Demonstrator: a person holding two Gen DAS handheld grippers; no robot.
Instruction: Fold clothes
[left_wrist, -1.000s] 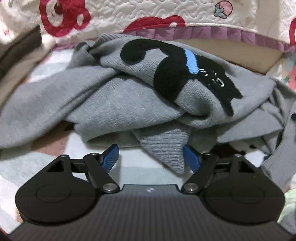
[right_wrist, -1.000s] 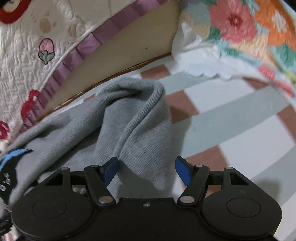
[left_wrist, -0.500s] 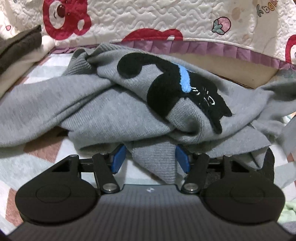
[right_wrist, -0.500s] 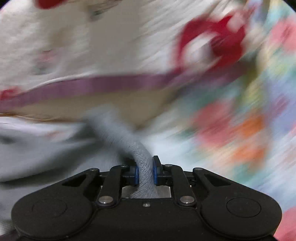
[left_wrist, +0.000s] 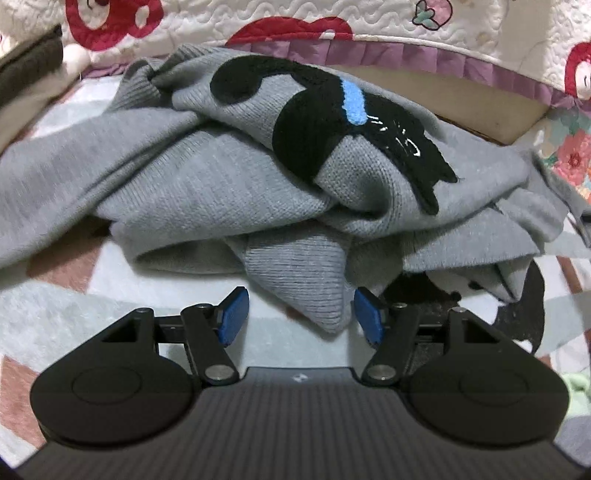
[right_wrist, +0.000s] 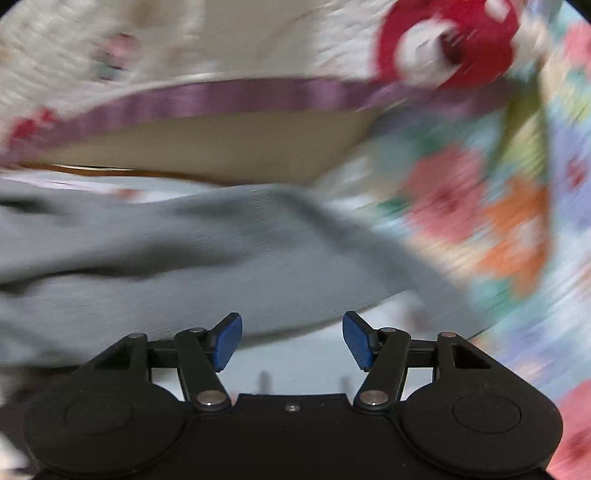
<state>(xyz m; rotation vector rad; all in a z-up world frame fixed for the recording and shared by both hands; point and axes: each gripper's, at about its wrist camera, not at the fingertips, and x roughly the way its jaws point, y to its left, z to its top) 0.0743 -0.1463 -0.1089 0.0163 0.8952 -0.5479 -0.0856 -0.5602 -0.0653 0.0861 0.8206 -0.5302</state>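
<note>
The sweater (left_wrist: 207, 192) is lying heaped on the bed (left_wrist: 51, 310), its ribbed corner (left_wrist: 303, 280) reaching between the left tongs (left_wrist: 299, 317) (jaws apart); a quilt (left_wrist: 388, 22) is hanging behind.

The right wrist view is smeared by motion — the grey sweater (right_wrist: 207, 258) shows no knit detail, and the floral cloth (right_wrist: 480, 206) right of it is streaks. In the left wrist view the sweater (left_wrist: 207, 192) runs off both edges; something black (left_wrist: 532, 306), perhaps fabric, lies half-hidden under its right side.
</note>
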